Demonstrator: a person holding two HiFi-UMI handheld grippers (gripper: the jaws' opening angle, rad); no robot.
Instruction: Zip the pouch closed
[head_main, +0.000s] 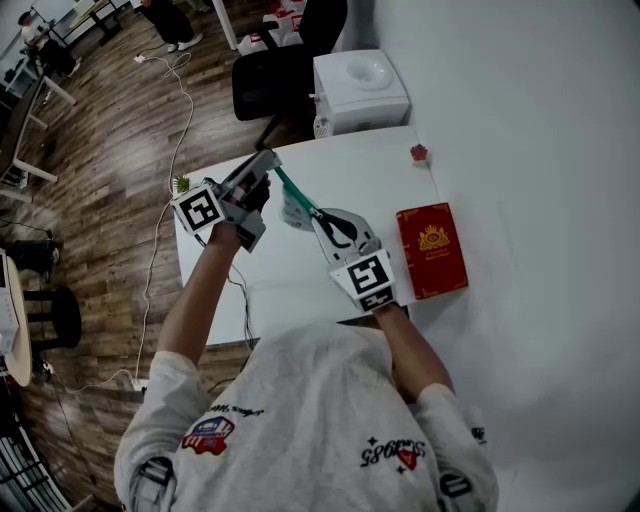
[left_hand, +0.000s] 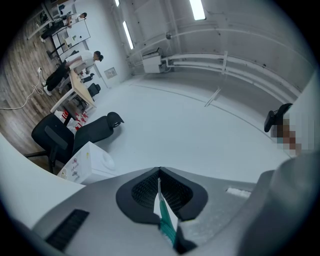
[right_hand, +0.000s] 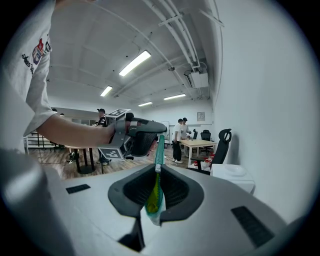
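Observation:
The pouch (head_main: 297, 207) hangs in the air above the white table (head_main: 290, 275), stretched between both grippers. Its green zip band (head_main: 291, 188) runs from the left gripper (head_main: 266, 168) to the right gripper (head_main: 317, 216). In the left gripper view the left gripper (left_hand: 160, 175) is shut on the pouch's green and white edge (left_hand: 166, 220). In the right gripper view the right gripper (right_hand: 156, 172) is shut on the pouch (right_hand: 153, 199), with a small pale zip part at its tips. From there the zip band (right_hand: 159, 149) rises to the left gripper (right_hand: 142, 134).
A red book (head_main: 432, 250) lies at the table's right edge, a small red object (head_main: 419, 153) at the far right corner, a little plant (head_main: 182, 184) at the far left corner. Beyond the table stand a white appliance (head_main: 360, 90) and a black chair (head_main: 265, 85).

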